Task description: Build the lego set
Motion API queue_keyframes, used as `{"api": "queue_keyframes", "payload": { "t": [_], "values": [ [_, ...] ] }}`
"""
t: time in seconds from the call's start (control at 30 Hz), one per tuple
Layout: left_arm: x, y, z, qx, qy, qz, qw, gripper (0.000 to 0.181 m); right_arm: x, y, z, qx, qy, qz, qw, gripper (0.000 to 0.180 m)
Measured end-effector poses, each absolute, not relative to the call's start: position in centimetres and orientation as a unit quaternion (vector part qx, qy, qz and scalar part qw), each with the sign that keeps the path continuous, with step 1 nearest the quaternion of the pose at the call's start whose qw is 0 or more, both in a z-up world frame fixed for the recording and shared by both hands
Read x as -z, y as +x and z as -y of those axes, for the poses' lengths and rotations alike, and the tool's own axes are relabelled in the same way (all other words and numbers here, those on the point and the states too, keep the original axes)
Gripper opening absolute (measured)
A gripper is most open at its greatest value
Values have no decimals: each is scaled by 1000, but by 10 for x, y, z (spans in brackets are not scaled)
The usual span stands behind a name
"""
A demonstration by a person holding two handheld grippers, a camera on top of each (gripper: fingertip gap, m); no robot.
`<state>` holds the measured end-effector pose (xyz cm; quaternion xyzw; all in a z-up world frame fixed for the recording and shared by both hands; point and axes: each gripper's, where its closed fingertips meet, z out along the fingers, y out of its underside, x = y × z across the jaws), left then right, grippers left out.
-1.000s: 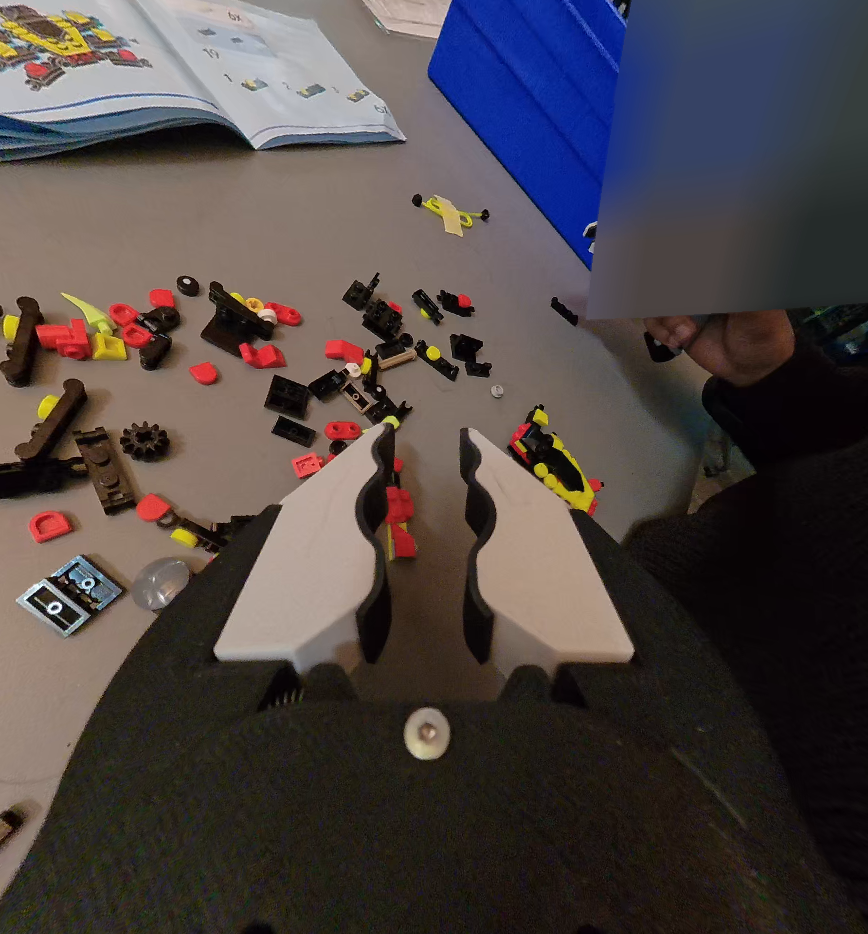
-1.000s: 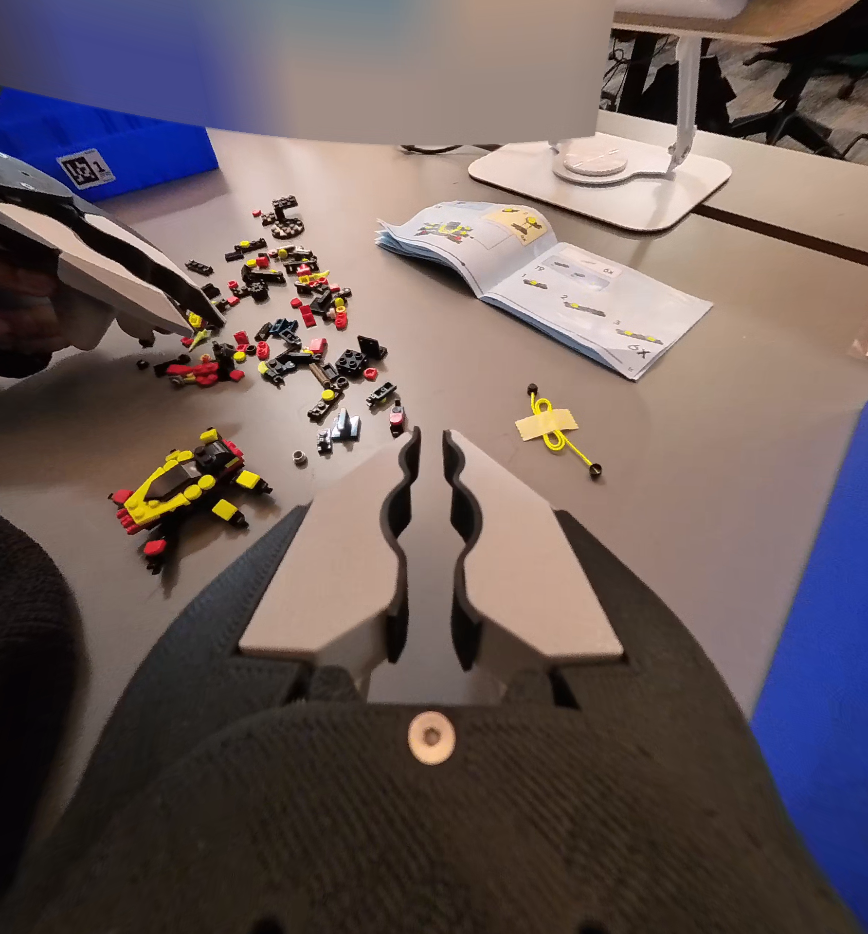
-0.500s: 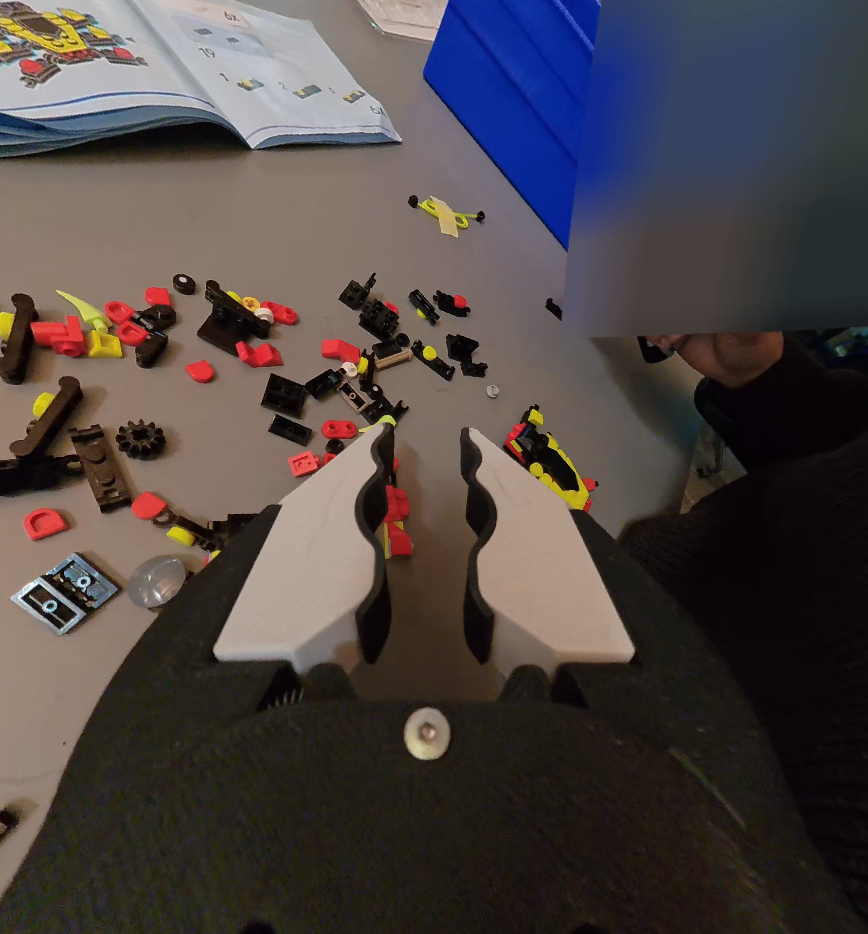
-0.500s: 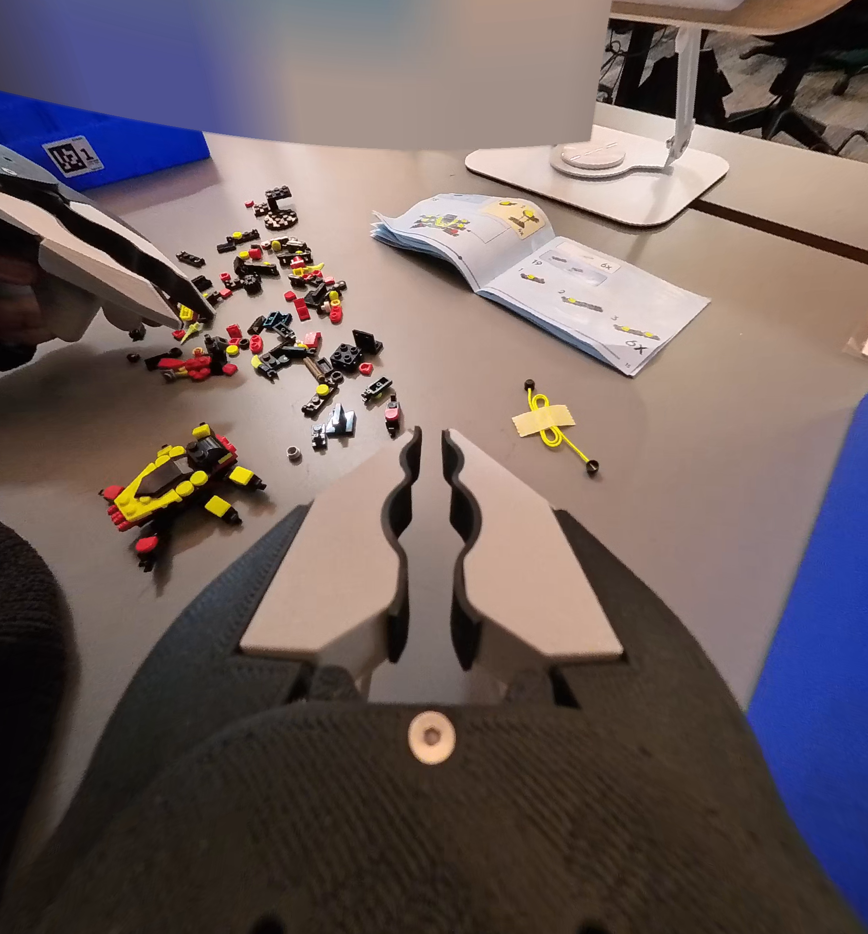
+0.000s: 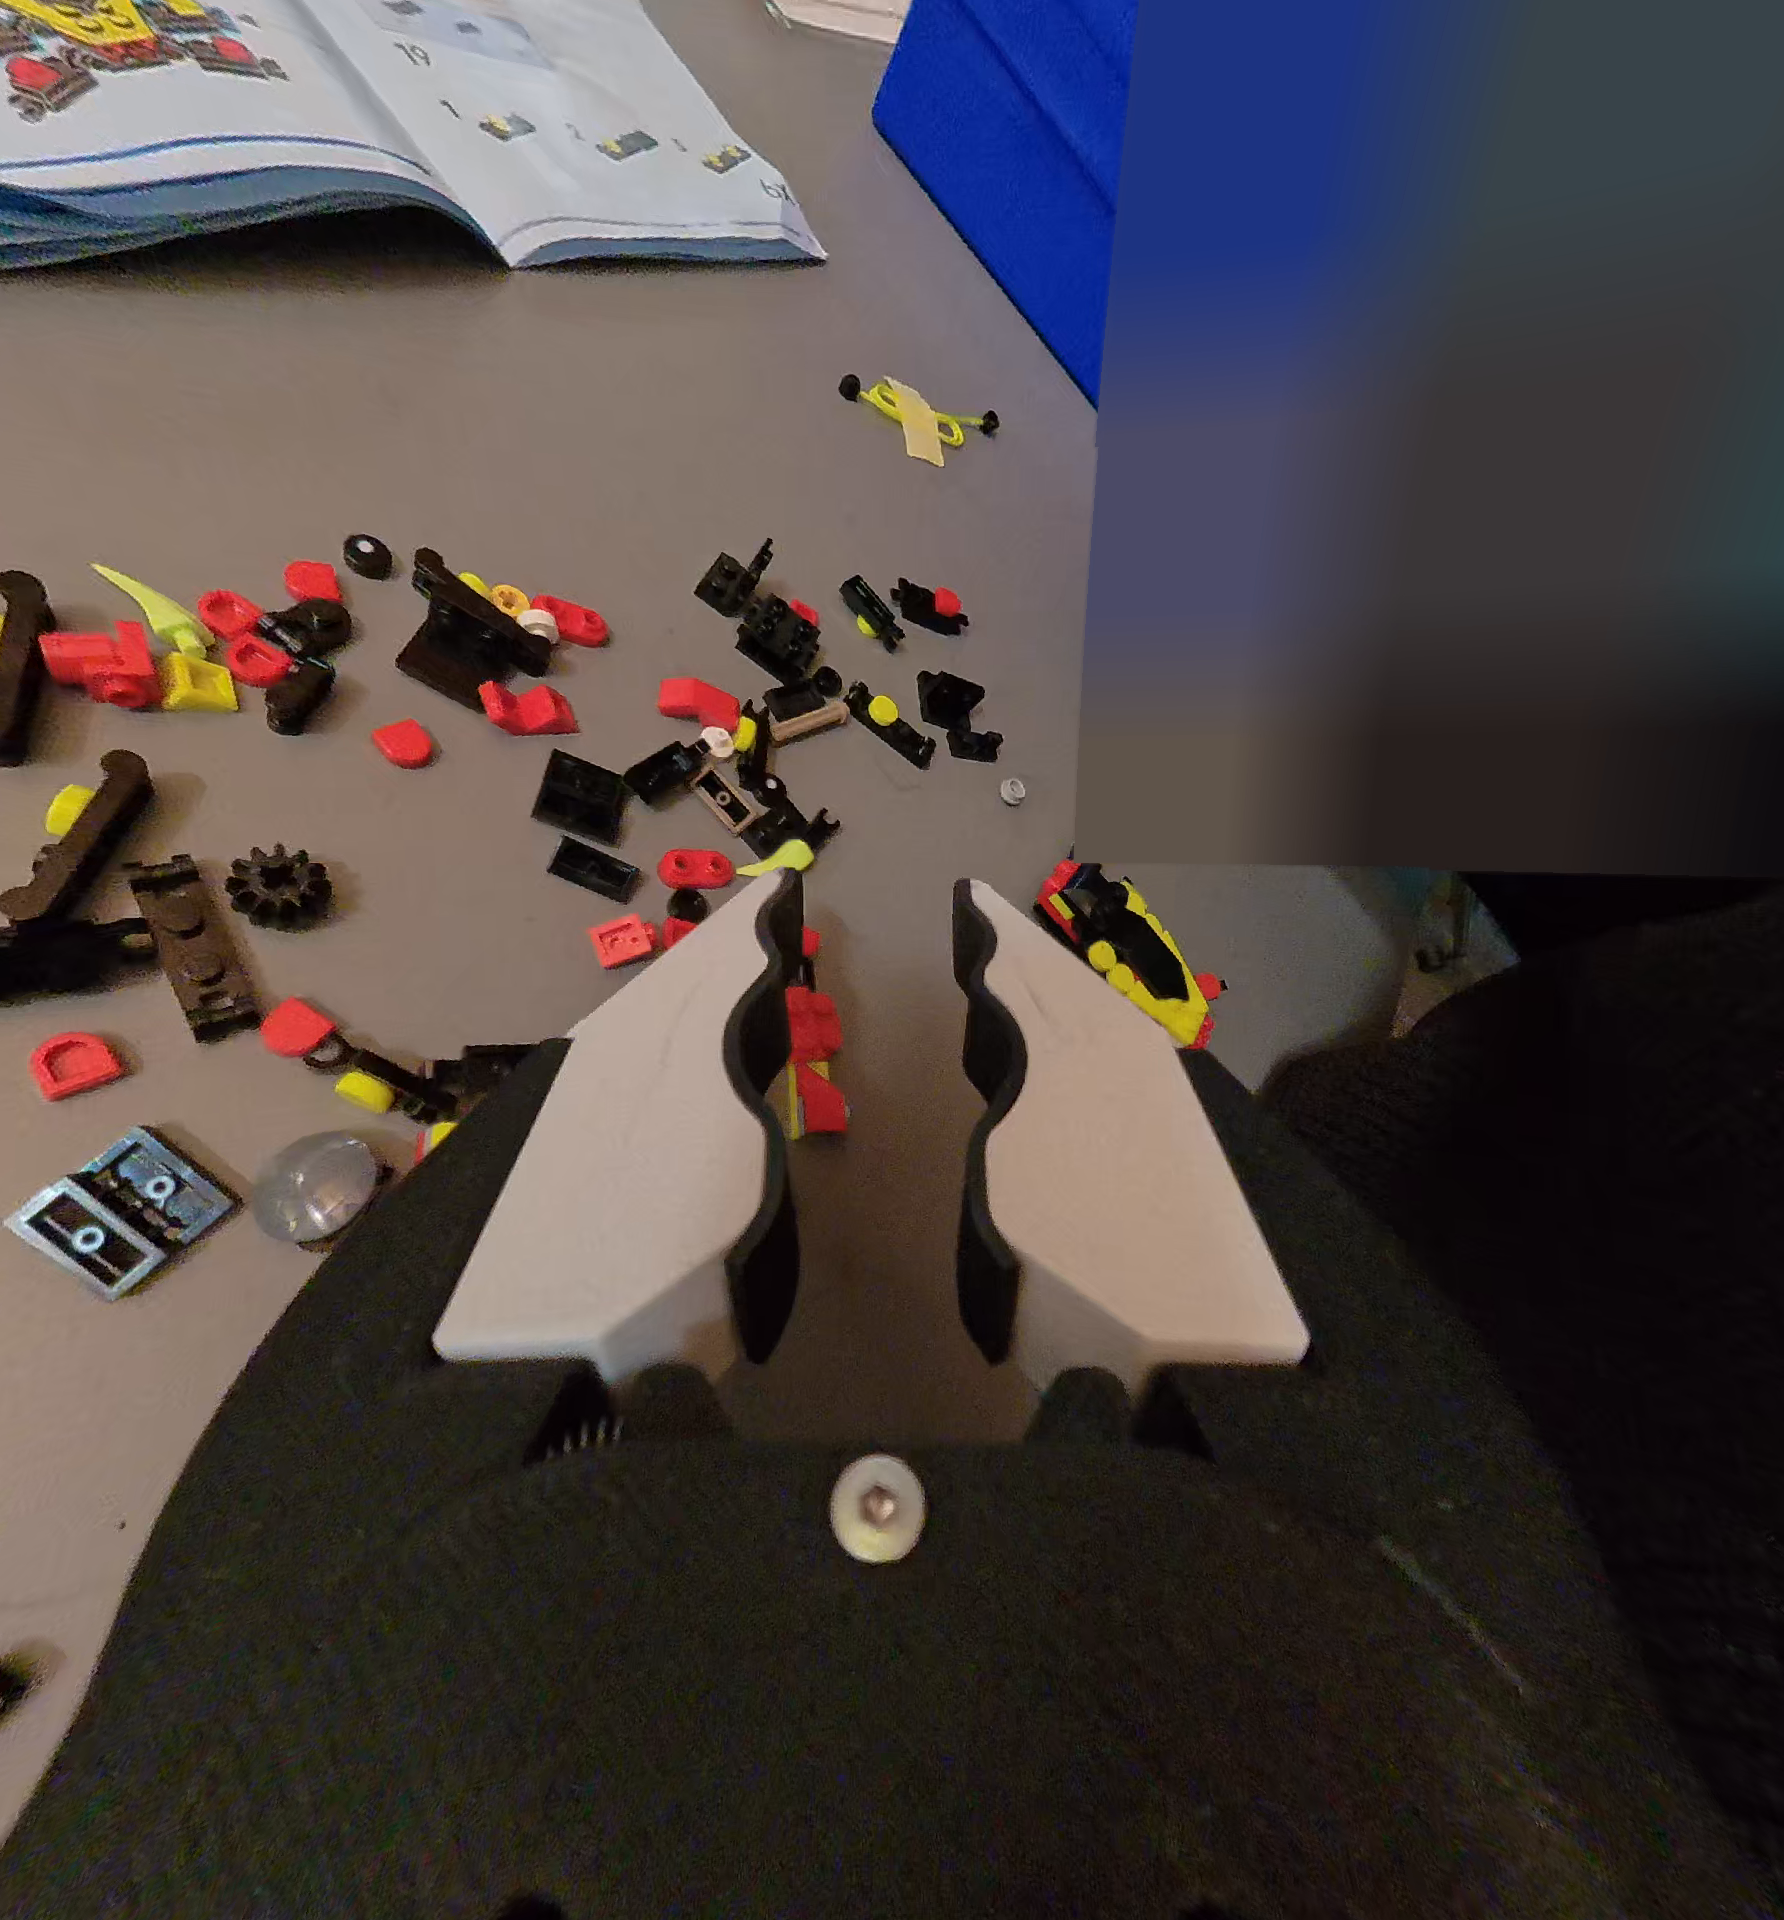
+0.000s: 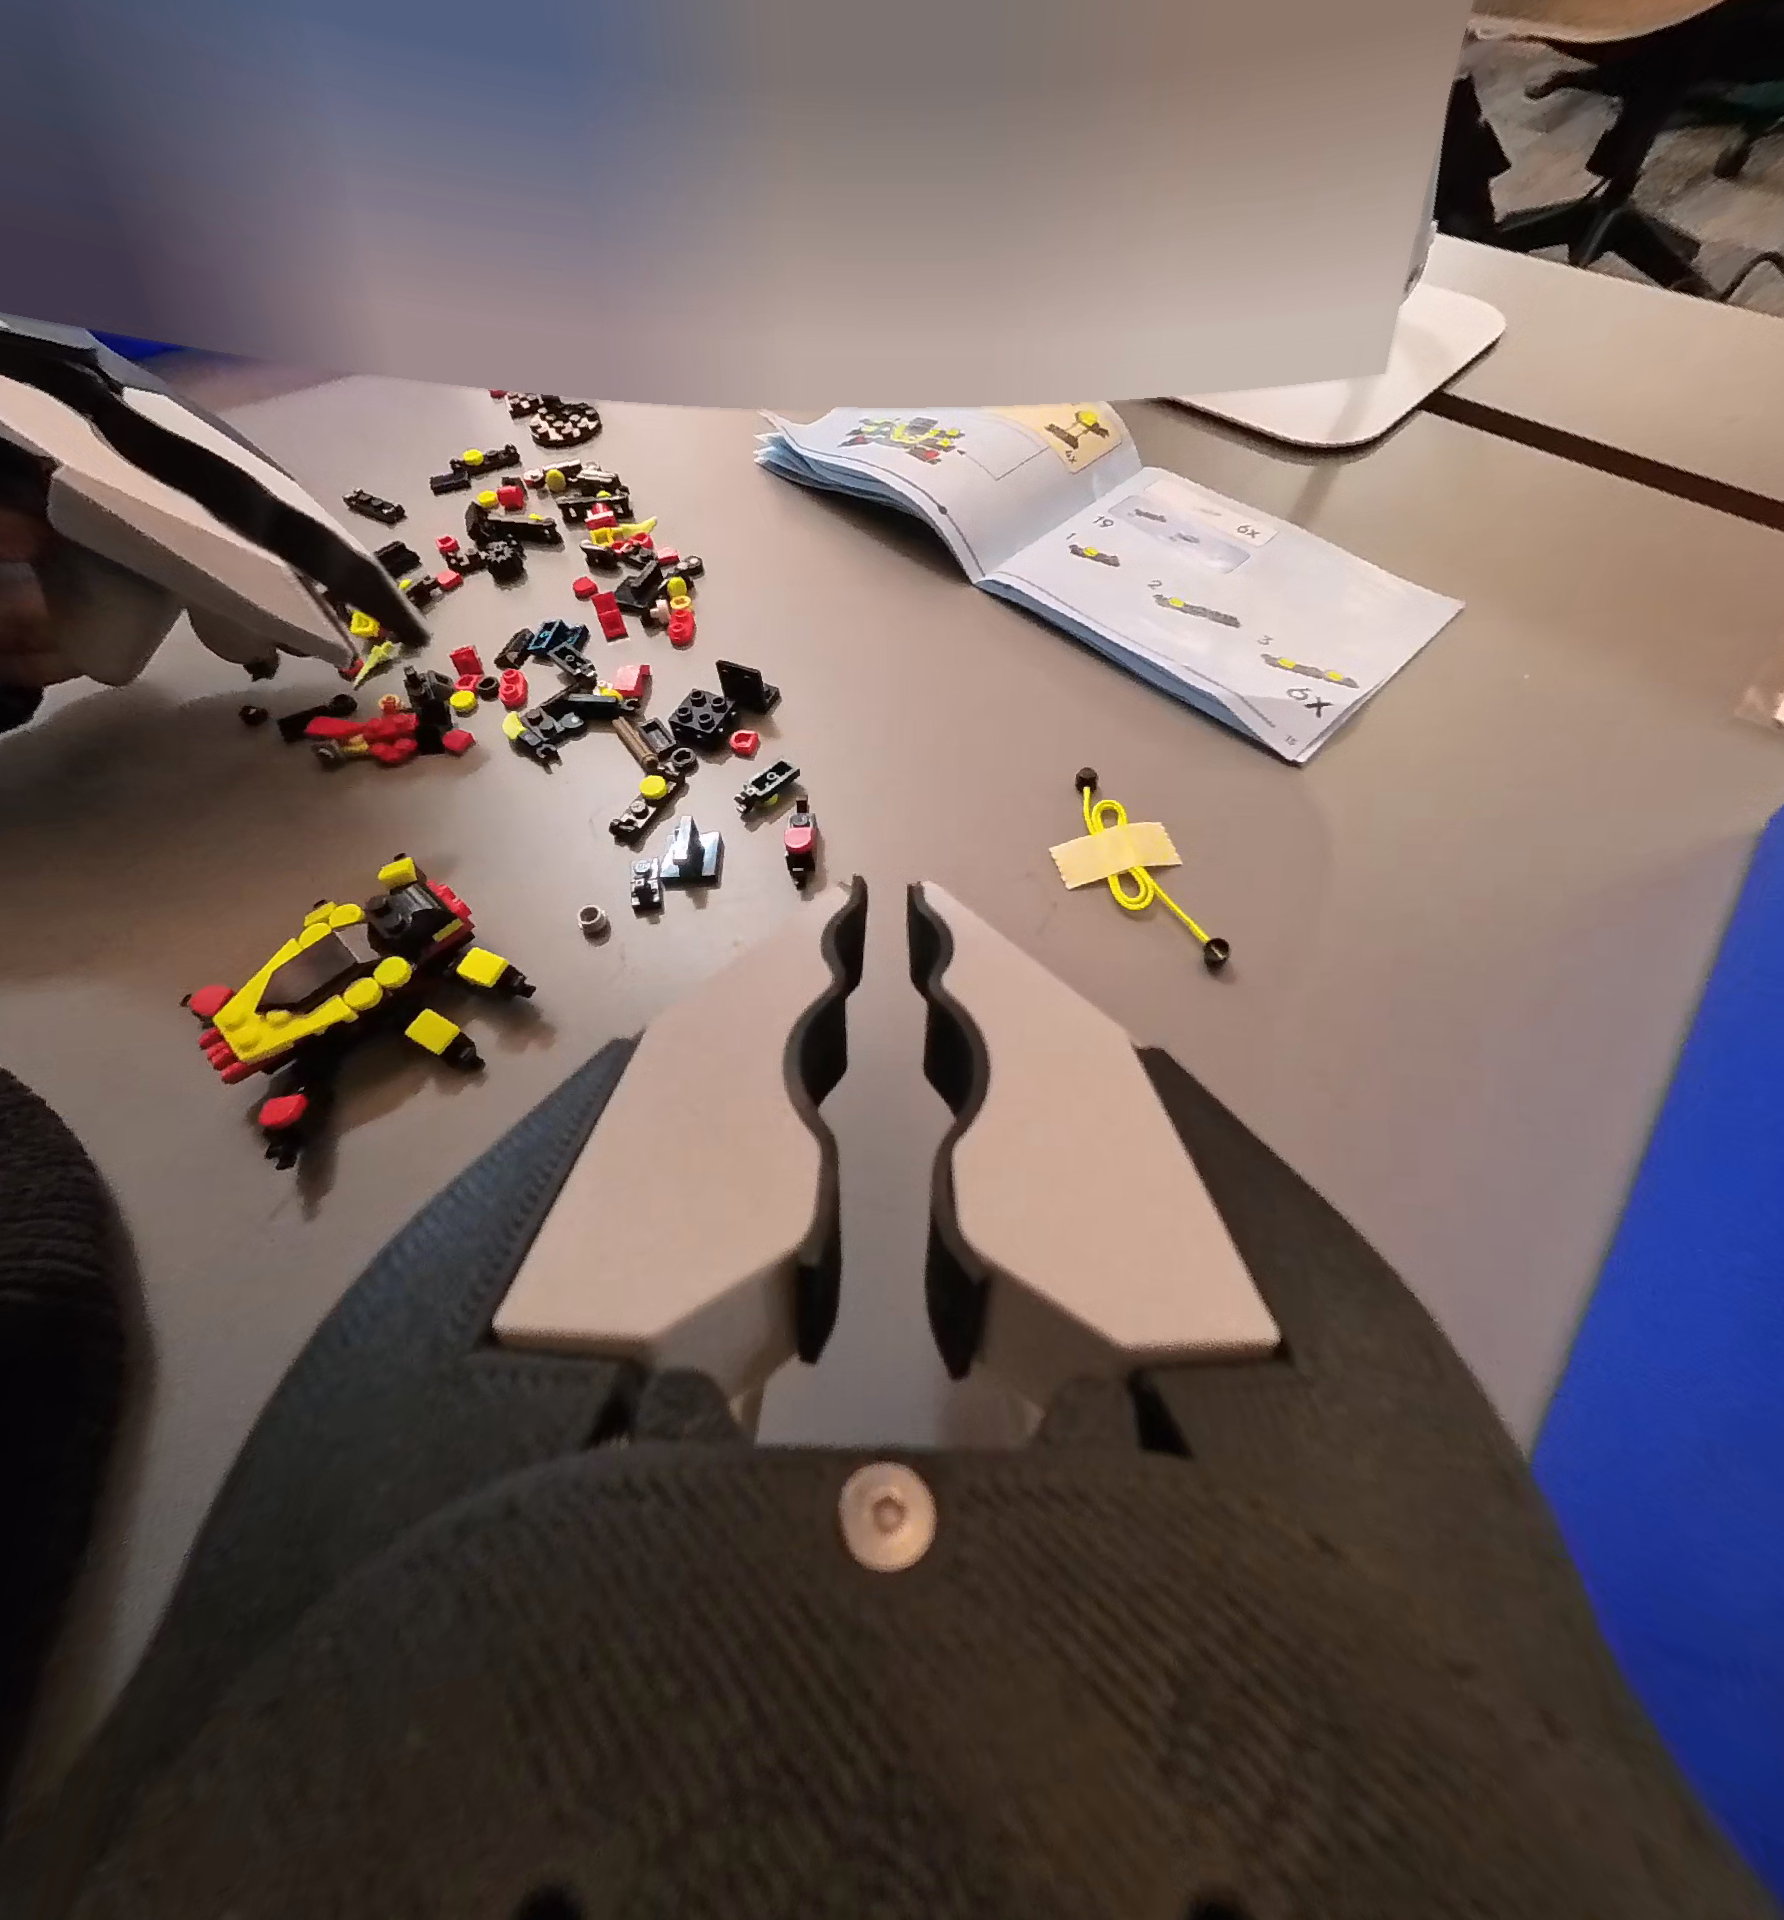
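Loose red, black and yellow lego pieces (image 5: 576,717) lie scattered on the grey table (image 5: 452,416). A built yellow, black and red model (image 5: 1137,951) sits just right of my left gripper; it also shows in the right wrist view (image 6: 348,987). My left gripper (image 5: 872,888) is open and empty, low over a small red and yellow sub-assembly (image 5: 813,1060) seen between its jaws. In the right wrist view it (image 6: 379,634) hovers over the pile's left edge. My right gripper (image 6: 885,885) is empty, its jaws a narrow gap apart, above bare table near the pile.
An open instruction booklet (image 6: 1127,561) lies at the far side, also seen in the left wrist view (image 5: 348,125). A yellow string with tape (image 6: 1127,857) lies right of the pile. A blue bin (image 6: 1750,1143) stands at the right edge. A white monitor stand (image 6: 1387,374) is behind. The gap from one gripper's tips to the other's is roughly 20 centimeters.
Both grippers have drifted only slightly over the table. Their jaw gaps are unchanged and no piece has moved.
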<state>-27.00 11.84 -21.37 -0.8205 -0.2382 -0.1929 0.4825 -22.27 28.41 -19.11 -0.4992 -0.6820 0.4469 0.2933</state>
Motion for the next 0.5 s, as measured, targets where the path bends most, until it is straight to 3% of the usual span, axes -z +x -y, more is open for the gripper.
{"api": "queue_keyframes", "payload": {
  "t": [0.5],
  "values": [
    [218, -271, -120, 204, -818, 247, 477, 27, 197, -223, -286, -444, -508, 682, 281, 6]
  ]
}}
